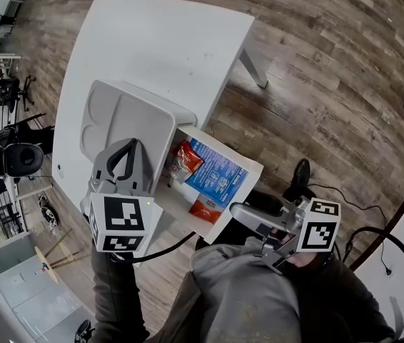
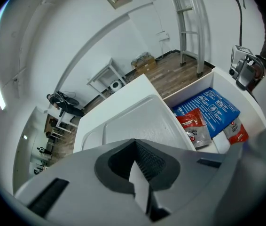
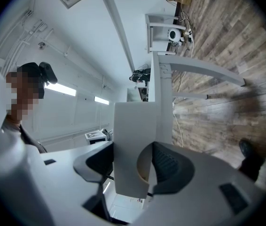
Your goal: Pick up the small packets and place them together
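- The left tool point(image 2: 140, 173) has its jaws closed on the thin edge of the raised white lid point(image 2: 137, 119).
- The right tool point(image 3: 142, 168) is clamped on a flat wall of the white box point(image 3: 135, 140).
- Between the two tools the box lies open. A red packet point(image 1: 185, 161) sits just past the left tool's tip, a blue packet point(image 1: 218, 174) lies touching it on the far side, and a small red packet point(image 1: 205, 209) is nearest the right tool.
- Beyond the lid stretches the white surface point(image 1: 159, 41).
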The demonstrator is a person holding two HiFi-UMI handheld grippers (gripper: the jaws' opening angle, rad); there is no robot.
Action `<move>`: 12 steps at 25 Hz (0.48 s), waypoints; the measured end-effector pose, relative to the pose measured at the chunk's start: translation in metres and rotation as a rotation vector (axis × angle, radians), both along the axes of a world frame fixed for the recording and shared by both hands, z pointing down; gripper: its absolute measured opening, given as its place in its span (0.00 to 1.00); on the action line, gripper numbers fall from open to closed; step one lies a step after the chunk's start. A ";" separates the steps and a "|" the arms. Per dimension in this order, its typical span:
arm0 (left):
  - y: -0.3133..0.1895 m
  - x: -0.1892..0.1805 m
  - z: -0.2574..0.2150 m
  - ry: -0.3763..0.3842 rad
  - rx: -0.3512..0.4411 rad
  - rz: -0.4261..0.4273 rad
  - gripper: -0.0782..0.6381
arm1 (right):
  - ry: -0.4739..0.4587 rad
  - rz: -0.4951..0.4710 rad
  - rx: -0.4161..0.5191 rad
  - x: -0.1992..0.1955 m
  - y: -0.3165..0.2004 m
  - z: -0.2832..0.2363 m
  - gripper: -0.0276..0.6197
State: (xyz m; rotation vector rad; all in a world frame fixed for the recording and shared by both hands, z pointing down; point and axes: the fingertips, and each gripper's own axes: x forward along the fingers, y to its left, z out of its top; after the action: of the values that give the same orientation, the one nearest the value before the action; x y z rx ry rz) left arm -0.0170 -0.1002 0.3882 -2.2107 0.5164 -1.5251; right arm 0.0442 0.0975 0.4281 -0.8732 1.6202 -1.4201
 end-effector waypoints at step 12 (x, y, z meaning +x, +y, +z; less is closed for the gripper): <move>-0.001 -0.001 0.002 0.031 0.017 -0.013 0.10 | 0.016 -0.002 0.001 0.001 -0.001 0.004 0.46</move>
State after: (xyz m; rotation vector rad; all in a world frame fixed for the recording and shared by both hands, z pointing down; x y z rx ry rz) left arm -0.0177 -0.1010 0.3899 -2.2248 0.5525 -1.4898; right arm 0.0453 0.0964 0.4317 -0.8847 1.6336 -1.4173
